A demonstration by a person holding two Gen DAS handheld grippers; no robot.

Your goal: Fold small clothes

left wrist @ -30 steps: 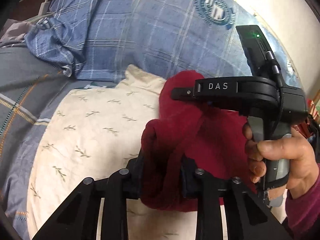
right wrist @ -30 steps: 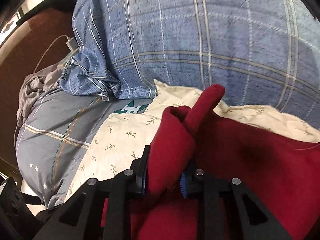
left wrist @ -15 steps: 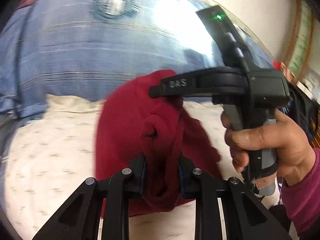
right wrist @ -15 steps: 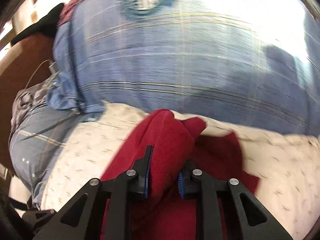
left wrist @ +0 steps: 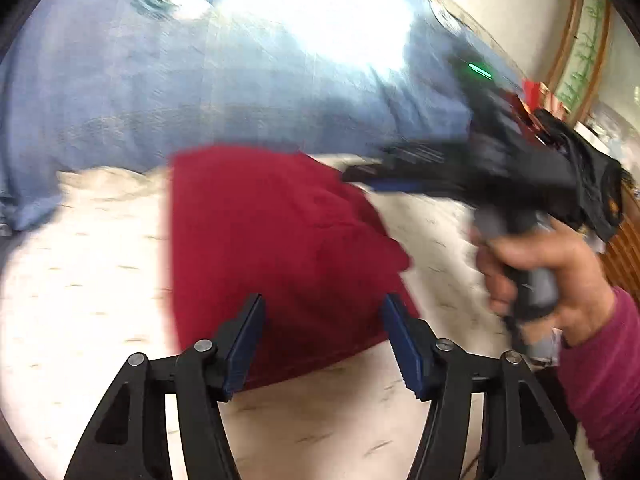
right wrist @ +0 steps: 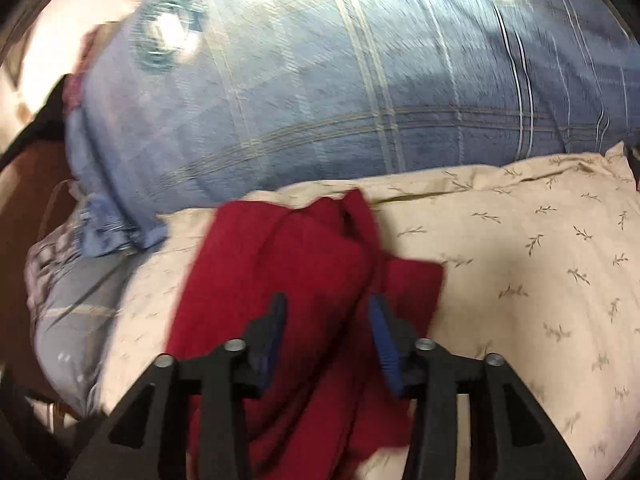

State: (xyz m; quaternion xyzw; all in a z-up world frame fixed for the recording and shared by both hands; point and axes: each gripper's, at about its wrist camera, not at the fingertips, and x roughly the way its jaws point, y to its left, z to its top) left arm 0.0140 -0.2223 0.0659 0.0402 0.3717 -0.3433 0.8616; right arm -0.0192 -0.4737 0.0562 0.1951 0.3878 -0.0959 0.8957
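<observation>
Your left tongs (left wrist: 322, 334) stand wide apart, the blue pads (left wrist: 245, 340) on either side of the near edge of the red garment (left wrist: 280, 248) with no cloth pinched between them. Your right tongs (right wrist: 328, 338) are parted more narrowly; a raised fold of the same garment (right wrist: 304, 280) lies between the pads (right wrist: 382, 340), though whether they still press it is not clear through the blur. In the left wrist view your right hand (left wrist: 548, 280), in a magenta sleeve (left wrist: 604, 380), grips the handle of the right tool, which is tilted and smeared by motion.

The blue plaid quilt (right wrist: 360, 92) fills the background, bunched high behind the cream pillow with a leaf print (right wrist: 520, 264); a grey plaid bedsheet (right wrist: 68, 312) shows at the left. The red garment lies on the pillow, folded over itself, one flap jutting to the right. A dark bundle of cloth (left wrist: 592, 184) and a framed picture (left wrist: 580, 60) on the wall sit at the far right of the left wrist view.

Compared with half a second ago, both tongs have opened: the left then clamped a bunched ridge of the garment and now holds nothing, and the garment has dropped flatter onto the pillow.
</observation>
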